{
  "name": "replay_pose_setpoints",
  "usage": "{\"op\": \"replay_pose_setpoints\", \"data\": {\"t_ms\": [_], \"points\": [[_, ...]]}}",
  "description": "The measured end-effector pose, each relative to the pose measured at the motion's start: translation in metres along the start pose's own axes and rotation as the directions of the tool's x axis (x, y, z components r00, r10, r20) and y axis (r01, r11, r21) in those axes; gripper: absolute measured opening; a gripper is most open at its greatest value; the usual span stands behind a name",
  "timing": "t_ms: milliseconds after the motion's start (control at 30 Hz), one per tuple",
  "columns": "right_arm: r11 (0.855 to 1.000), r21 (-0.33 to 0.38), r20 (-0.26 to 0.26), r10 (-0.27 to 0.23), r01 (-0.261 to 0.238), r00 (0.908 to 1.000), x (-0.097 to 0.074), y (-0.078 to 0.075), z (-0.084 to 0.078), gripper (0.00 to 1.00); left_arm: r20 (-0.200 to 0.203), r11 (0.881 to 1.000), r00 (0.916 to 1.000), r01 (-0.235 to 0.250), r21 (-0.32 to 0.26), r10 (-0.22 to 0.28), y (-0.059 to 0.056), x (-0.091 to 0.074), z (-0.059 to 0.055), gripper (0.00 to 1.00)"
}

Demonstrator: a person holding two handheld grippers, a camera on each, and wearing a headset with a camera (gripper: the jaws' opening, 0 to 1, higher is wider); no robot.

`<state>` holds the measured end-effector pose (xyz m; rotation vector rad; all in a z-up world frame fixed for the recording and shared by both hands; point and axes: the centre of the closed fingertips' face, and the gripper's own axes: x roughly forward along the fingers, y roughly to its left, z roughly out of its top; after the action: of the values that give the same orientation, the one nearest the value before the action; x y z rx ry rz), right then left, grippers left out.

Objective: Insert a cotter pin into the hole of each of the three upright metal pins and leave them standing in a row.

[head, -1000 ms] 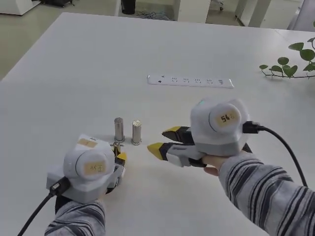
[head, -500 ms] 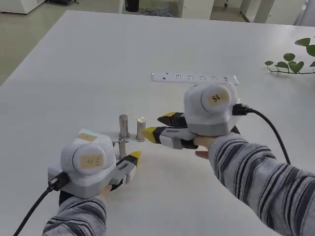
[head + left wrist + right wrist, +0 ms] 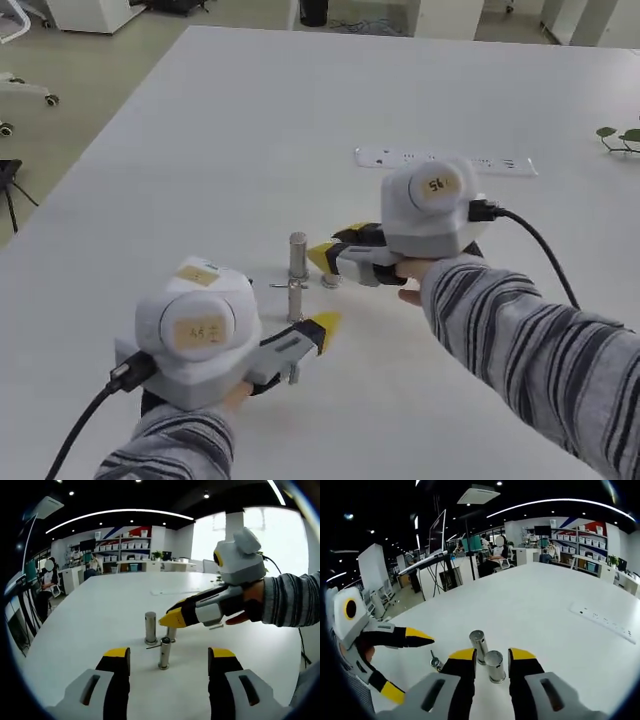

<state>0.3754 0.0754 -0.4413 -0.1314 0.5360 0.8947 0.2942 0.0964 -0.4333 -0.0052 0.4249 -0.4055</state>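
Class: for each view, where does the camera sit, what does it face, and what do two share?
Head view: on headset, faces down at bench; left gripper, right gripper, sleeves show.
Left gripper view: on left gripper, faces pins; own open jaws show.
Right gripper view: on right gripper, jaws flanking one pin.
All share the pins.

A white power strip (image 3: 385, 155) lies on the pale tabletop (image 3: 230, 120) at upper right; green plant leaves (image 3: 622, 138) poke in at the right edge.
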Motion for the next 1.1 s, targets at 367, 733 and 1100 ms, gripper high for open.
{"op": "replay_pose_setpoints", "data": {"t_ms": [367, 733, 1100], "points": [[0.999, 0.033, 0.019, 0.001, -0.002, 0.9998, 0.006, -0.004, -0.001, 0.11, -0.002, 0.999, 0.9992, 0.040, 0.000, -0.040, -0.010, -0.017, -0.002, 0.72], [0.999, 0.026, 0.026, -0.024, 0.023, 0.9994, -0.001, -0.011, 0.000, 0.09, -0.020, 0.998, 0.9974, 0.069, -0.011, -0.069, -0.013, -0.027, -0.007, 0.81], [0.998, -0.054, 0.015, 0.033, -0.032, 0.9993, -0.032, 0.005, -0.003, 0.09, -0.012, 0.996, 0.9956, 0.093, -0.010, -0.093, -0.018, -0.036, -0.006, 0.88]]}}
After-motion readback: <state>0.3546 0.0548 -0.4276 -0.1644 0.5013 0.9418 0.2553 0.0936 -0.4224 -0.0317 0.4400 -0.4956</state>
